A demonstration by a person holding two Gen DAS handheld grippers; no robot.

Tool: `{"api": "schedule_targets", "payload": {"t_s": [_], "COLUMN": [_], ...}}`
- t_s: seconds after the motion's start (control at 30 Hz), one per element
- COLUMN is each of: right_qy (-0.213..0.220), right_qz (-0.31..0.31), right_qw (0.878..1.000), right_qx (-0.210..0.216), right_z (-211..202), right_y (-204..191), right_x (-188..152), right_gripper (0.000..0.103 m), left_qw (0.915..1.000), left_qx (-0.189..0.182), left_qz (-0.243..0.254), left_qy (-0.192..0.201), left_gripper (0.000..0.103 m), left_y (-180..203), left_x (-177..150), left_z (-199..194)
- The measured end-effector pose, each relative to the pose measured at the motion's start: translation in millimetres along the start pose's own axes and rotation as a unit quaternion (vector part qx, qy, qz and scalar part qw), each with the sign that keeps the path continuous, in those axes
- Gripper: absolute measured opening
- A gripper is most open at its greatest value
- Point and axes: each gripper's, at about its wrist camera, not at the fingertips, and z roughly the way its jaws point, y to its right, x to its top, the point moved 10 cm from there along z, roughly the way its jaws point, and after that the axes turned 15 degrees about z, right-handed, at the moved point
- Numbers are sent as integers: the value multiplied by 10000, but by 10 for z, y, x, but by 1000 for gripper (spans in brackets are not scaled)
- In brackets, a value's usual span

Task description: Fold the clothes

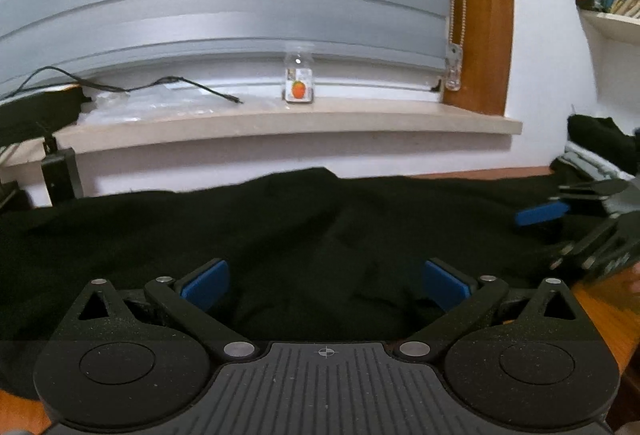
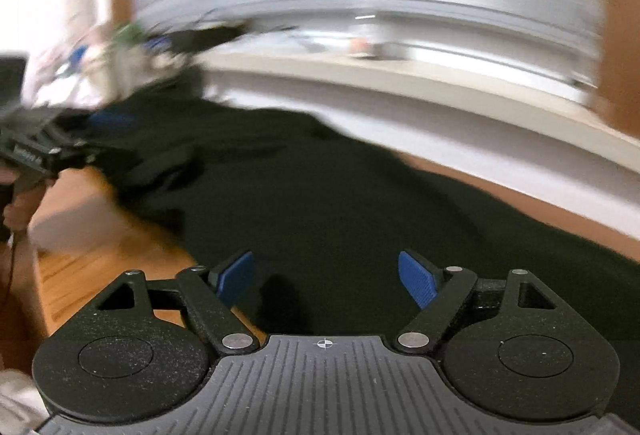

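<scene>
Black garment point(image 1: 304, 231) lying spread and rumpled across wooden table point(image 1: 600, 311), below window sill point(image 1: 280, 123); left gripper point(image 1: 325, 285) hovering over its near edge, jaws released wide, nothing between the 2 blue pads point(image 1: 206, 285); right gripper point(image 2: 326, 279) hanging over the cloth, view smeared, jaws parted, gripping nothing; small bottle point(image 1: 299, 81) standing on sill.

No legible text — labels blurred
</scene>
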Motion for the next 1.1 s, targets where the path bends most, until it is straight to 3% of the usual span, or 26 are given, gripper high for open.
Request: {"api": "schedule_targets", "payload": {"t_s": [0.1,0.17,0.27,0.3,0.33,0.47,0.53,0.67,0.8,0.93,0.97,1.07,1.1], "right_qy": [-273,-359,-401,-366,-278,69,169,230,256,292,279,235,226], "right_qz": [-314,-515,-839,-879,-841,-539,-371,-323,-448,-529,-532,-493,-492], "right_qw": [9988,9976,9955,9954,9960,9984,9989,9991,9987,9981,9981,9983,9983], "right_qx": [269,296,163,133,139,179,223,156,7,-150,-171,-214,-225], "right_z": [208,285,351,347,317,214,180,191,247,322,344,395,403], "right_y": [-315,-439,-493,-483,-468,-400,-374,-317,-305,-293,-284,-268,-268], "right_x": [-23,-35,-20,15,79,372,508,641,657,693,695,687,678], "right_gripper": [64,61,37,21,13,10,8,7,7,7,7,7,7], "left_qw": [9999,9999,9999,9998,9998,9998,9995,9990,9979,9973,9972,9976,9976], "left_qx": [-118,-94,-105,-114,-123,-157,-297,-259,-64,339,361,161,83], "left_qz": [-34,22,51,61,72,114,137,332,552,650,650,672,686], "left_qy": [-106,-108,-115,-122,-131,-18,41,-150,-333,-53,25,5,-28], "left_gripper": [103,103,103,103,103,102,97,69,69,70,67,36,33], "left_y": [87,132,174,189,204,316,406,497,514,540,557,643,674], "left_x": [-66,-101,-136,-139,-143,-103,-79,-73,-77,37,66,76,72], "left_z": [15,2,-12,-11,-10,-8,19,212,399,271,215,142,147]}}
